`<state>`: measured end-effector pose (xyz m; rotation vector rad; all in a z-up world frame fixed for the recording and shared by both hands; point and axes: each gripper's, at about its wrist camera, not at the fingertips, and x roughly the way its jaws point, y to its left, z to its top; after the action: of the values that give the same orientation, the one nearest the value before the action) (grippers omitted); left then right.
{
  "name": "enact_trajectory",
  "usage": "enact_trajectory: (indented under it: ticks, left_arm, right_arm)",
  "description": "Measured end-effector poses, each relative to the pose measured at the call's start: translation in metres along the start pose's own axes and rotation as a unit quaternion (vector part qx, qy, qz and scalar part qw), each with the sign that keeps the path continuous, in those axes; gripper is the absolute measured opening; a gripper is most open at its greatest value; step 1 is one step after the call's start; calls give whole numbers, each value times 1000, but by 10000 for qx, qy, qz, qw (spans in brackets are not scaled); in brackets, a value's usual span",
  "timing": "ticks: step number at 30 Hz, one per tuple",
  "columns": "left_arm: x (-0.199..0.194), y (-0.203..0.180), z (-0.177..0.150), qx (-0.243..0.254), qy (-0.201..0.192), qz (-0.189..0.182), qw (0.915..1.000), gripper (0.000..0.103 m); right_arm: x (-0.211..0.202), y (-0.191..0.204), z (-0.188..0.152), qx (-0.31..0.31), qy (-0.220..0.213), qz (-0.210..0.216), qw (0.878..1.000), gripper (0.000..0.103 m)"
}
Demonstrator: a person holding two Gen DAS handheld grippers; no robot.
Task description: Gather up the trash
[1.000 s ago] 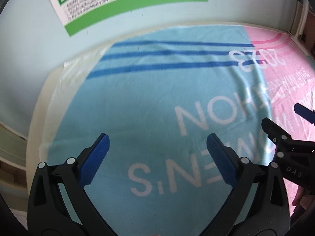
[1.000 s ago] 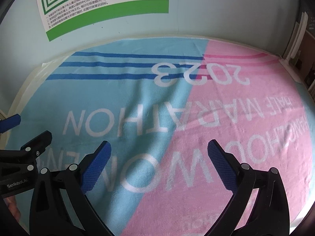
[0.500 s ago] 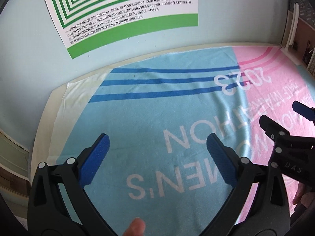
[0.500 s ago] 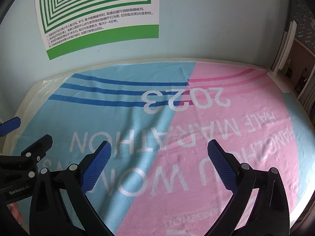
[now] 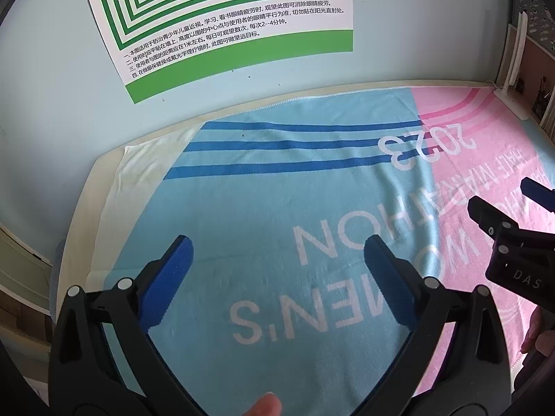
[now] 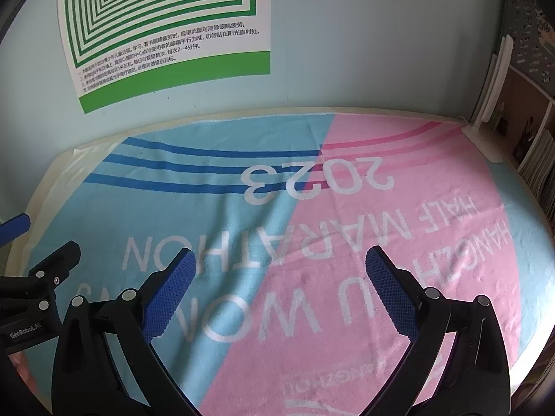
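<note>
Two-handed, hovering above a towel [image 5: 277,190], and not managing to tell where the trash is in either view. Holding the left gripper [image 5: 277,253] with jaws wide and gripping nothing, blue pads [image 5: 173,277] hanging over the light-blue half. Holding the right gripper [image 6: 281,260] just as wide, also gripping nothing, straddling the slanted line where blue is meeting pink. Keeping the two side by side, near but apart.

Reading "DAS" on the right gripper's black body in the left view, and "GenRobot.AI" on the left gripper's body in the right view. Reading the towel's white lettering upside down: "2023", "HALF MARATHON", "WOMEN'S", "HANGZHOU". Seeing three dark-blue stripes running into pink ones near the far edge.

Showing a fingertip [image 5: 265,405] at the bottom edge of the left view.

Lying under the towel, a cream table [image 5: 86,208]. Hanging on the pale wall behind, a poster [image 5: 225,17] of nested green squares with four numbered lines of Chinese print, one partly reading "观望此图可消除眼睛疲劳". Standing at the far right corner, a white stand [image 6: 485,138] beside books [image 6: 534,166].
</note>
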<state>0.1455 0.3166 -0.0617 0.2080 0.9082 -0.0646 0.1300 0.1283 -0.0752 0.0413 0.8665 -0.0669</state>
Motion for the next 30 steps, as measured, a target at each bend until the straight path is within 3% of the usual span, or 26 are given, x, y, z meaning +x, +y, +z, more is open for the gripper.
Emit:
enact_trajectory:
  ticks: [30]
  left_arm:
    - [-3, -1, 0, -64, 5, 28, 10000, 97]
  right_arm:
    - [-2, -9, 1, 177, 51, 3, 9998, 97]
